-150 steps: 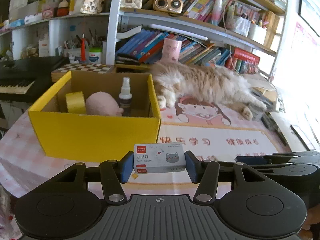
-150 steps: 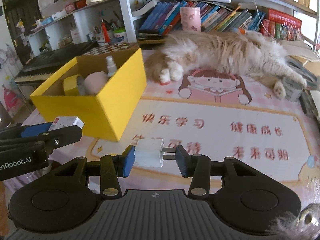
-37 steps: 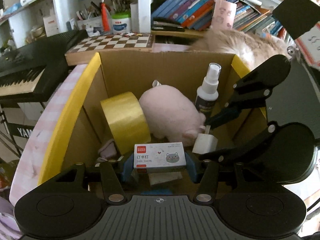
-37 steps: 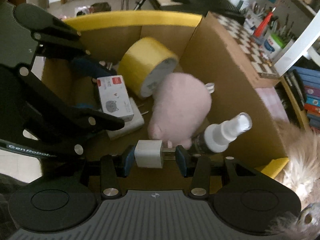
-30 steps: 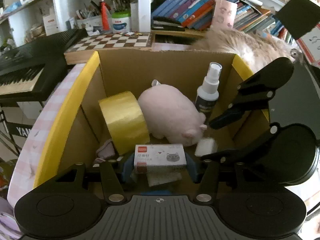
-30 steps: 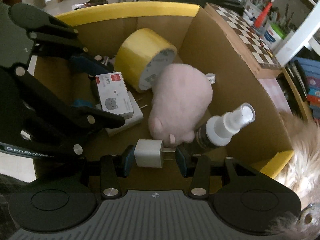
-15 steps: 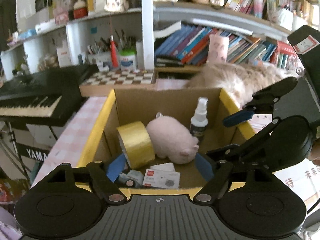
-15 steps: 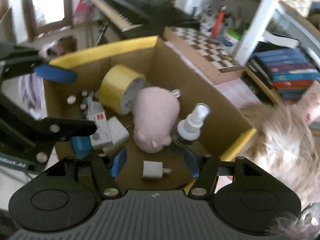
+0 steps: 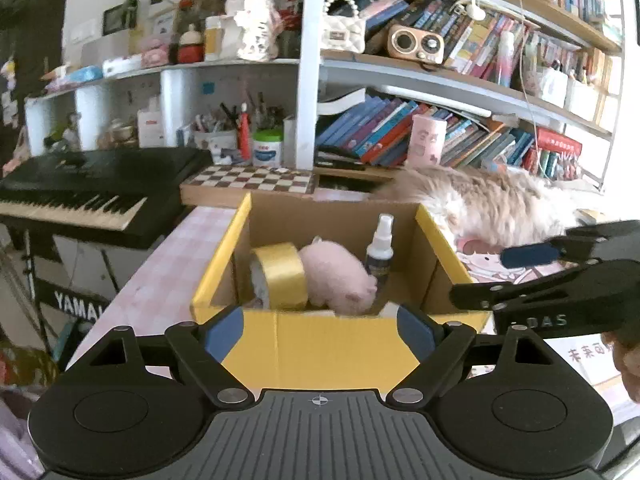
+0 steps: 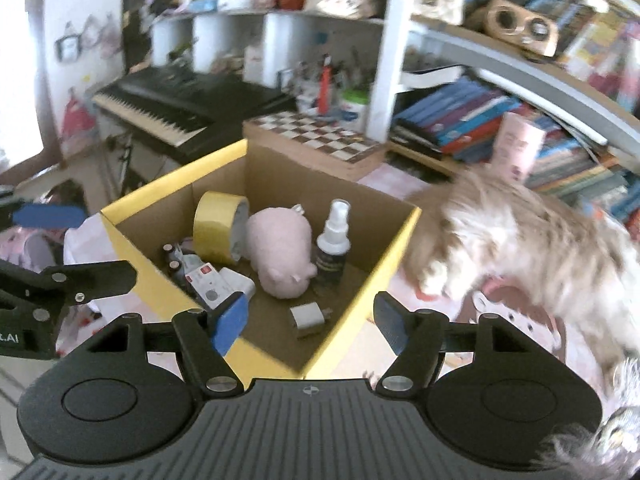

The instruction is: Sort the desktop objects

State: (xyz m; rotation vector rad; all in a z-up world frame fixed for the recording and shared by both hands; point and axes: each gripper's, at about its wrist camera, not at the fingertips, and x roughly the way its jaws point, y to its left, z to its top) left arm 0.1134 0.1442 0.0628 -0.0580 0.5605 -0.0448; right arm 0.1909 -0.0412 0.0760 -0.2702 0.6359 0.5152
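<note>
Charger (image 10: 307, 319) lies flat in box (image 10: 352, 292), prongs pointing right.

"YAMA" — white letters on the keyboard stand (image 9: 76, 306); "DAS" on the right tool (image 9: 536, 272).

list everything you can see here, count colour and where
cardboard box: 1, yellow outside, brown inside, on desk
tape roll: 1, yellow, in box on edge
plush pig: 1, pink, box middle
spray bottle: 1, dark with white top, upright beside pig
charger plug: 1, white, box floor, near corner
staple box: 1, white and red, box left
cat: 1, cream, lying right of box
chessboard: 1, behind box
keyboard: 1, black, left
left gripper: open, empty
right gripper: open, empty
</note>
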